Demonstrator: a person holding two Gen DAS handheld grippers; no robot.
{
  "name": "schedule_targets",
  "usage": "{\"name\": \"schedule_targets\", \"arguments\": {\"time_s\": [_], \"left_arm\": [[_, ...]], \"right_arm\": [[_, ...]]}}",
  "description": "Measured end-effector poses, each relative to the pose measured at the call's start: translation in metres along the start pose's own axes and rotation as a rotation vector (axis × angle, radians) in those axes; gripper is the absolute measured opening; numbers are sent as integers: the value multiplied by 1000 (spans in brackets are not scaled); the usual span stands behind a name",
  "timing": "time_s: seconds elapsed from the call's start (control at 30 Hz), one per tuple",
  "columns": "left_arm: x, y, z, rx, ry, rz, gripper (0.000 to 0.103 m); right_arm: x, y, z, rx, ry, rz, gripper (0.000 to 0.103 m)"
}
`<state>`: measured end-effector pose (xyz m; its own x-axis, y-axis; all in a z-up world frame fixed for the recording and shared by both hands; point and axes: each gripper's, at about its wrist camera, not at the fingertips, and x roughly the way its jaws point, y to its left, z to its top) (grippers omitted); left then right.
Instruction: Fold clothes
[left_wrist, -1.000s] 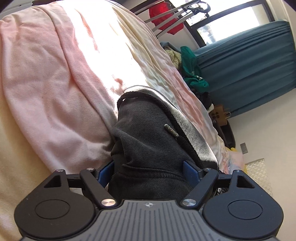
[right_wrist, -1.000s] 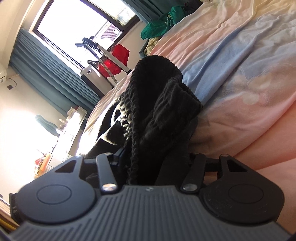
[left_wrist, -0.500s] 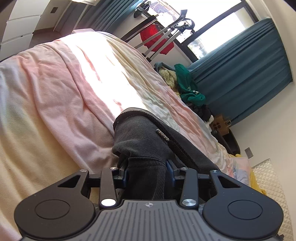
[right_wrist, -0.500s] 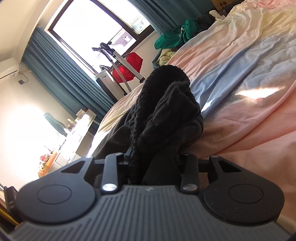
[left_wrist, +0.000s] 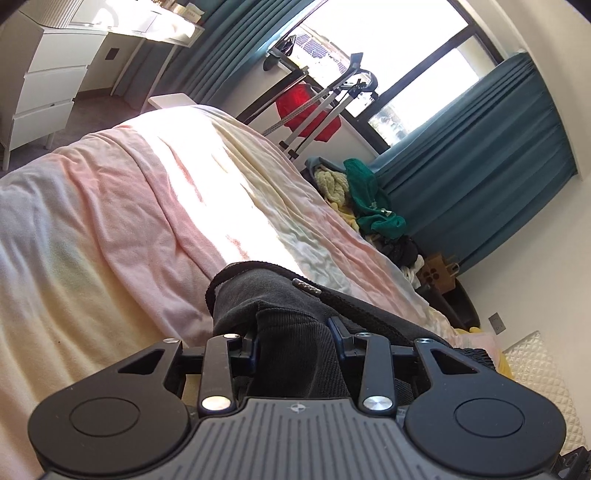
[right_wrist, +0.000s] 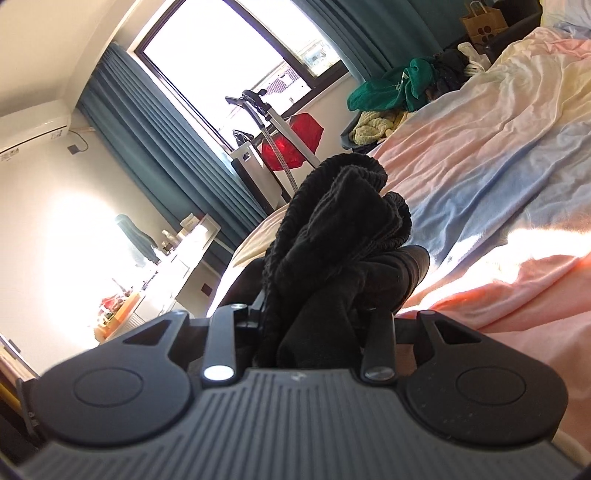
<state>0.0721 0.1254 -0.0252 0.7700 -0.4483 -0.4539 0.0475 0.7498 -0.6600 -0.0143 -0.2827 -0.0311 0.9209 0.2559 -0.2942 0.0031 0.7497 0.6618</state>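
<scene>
The left gripper (left_wrist: 295, 332) has its fingers (left_wrist: 335, 328) clenched on a bunched fold of the dark garment (left_wrist: 273, 299), a black ribbed piece with a drawcord whose metal tip (left_wrist: 307, 287) lies on the cloth just beyond the fingers. The right gripper (right_wrist: 317, 317) likewise has its fingers (right_wrist: 258, 306) clamped on the same dark garment (right_wrist: 343, 229), which stands up in a crumpled wad between them. The garment sits over the bed (left_wrist: 122, 206), which is covered with a pastel pink, cream and blue sheet (right_wrist: 480, 155); from the left wrist view the cloth trails off toward the far right side of the bed. Beyond the bed, at its far edge, lies a heap of clothes with a green top (left_wrist: 369, 195) and a yellowish knit (right_wrist: 376, 123). Behind the bed stand a rack with something red (left_wrist: 306, 110) hanging on it, a bright window (right_wrist: 229, 62) and teal curtains (left_wrist: 480, 166). A white drawer unit (left_wrist: 44, 81) stands left of the bed
</scene>
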Motion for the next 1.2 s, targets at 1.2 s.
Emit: {"name": "schedule_targets", "arguments": {"time_s": [1.2], "left_arm": [[457, -324, -99, 423, 118, -176, 39]], "right_arm": [[62, -320, 165, 292, -488, -366, 39]]}}
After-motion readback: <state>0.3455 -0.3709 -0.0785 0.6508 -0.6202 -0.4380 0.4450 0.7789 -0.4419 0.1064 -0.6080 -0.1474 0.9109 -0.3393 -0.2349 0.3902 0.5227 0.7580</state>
